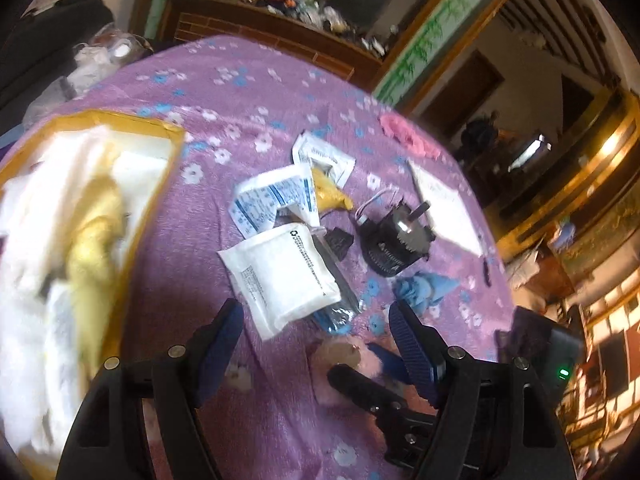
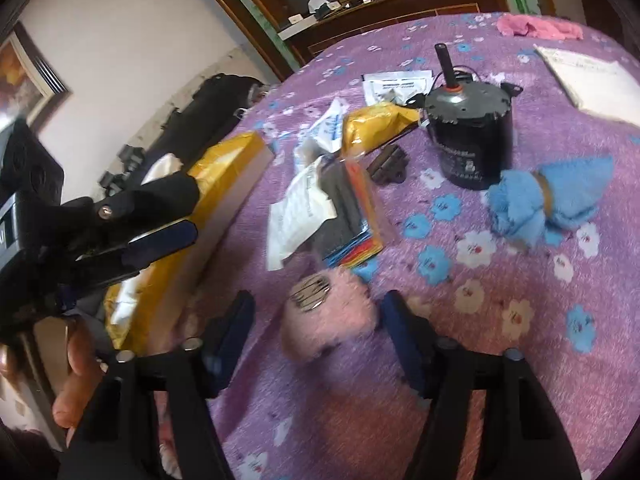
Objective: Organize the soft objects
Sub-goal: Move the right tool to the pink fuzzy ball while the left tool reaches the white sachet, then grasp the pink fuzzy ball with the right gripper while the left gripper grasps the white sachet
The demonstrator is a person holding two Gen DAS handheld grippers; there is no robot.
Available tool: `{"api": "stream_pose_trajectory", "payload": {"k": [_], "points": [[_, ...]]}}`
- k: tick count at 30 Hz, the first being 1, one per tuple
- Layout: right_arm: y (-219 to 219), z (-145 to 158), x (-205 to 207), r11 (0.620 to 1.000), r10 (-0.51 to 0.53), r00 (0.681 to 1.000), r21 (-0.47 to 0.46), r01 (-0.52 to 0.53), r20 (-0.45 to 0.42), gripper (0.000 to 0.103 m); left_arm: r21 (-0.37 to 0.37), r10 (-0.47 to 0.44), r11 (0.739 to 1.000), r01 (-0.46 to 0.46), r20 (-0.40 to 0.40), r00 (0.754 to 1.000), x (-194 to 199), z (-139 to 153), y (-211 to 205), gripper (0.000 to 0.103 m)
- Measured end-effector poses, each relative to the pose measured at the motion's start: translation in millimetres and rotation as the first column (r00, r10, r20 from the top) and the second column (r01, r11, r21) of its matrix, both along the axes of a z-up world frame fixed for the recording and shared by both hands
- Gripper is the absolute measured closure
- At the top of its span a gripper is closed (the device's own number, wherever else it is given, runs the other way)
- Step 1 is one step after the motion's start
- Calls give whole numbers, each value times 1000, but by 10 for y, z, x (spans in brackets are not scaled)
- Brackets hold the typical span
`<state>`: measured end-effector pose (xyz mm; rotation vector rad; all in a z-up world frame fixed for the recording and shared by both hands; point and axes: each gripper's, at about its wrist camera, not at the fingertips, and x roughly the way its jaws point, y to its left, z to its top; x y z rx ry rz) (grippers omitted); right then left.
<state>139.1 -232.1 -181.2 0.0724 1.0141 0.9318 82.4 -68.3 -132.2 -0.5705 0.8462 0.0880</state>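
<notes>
Now right gripper (image 2: pixel 318 340) wide around pink fluffy toy (image 2: pixel 332 316), left gripper (image 1: pixel 316 344) wide, empty.

Cluttered wooden shelf (image 1: pixel 280 12) behind purple floral tablecloth (image 1: pixel 248 92).

Purple flowery cloth (image 2: pixel 500 360) covers the surface, prob a table. On it: yellow-taped box (image 1: pixel 132 216) w/ soft stuff, white packets (image 1: pixel 280 276), black motor (image 2: pixel 470 136), blue cloth bundle (image 2: pixel 548 200), pink fluffy thing (image 2: pixel 332 316), pink cloth (image 2: pixel 536 26), paper sheet (image 2: pixel 592 80)
</notes>
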Motion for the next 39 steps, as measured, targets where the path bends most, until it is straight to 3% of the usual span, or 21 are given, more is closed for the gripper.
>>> {"api": "stream_pose_trajectory", "payload": {"k": [4,10,13,15,19,26,39], "points": [[-22,21,0,1000,14,1000,18,-14,0,73,-28,4,1000,-6,-68,998,312,-143,24,25],[-106,0,-1,999,20,1000,37,-20,-15,75,-2,56,998,-57,-202,978,677,-398,54,25],[-120,-16,29,999,21,999,46,-19,-31,75,18,59,998,-57,-182,981,649,-408,44,25],[-134,-24,40,998,21,999,52,-19,-42,75,9,63,998,-62,-162,985,592,-430,48,40],[-141,-14,71,998,27,999,56,-25,-38,75,-37,63,997,-68,-130,990,441,-445,131,49],[-205,43,21,994,29,999,104,-27,-19,86,-164,89,981,-100,-68,994,143,-322,286,52],[-451,194,28,975,-31,999,222,28,12,90,-225,38,974,-19,80,996,-146,117,180,52]]}}
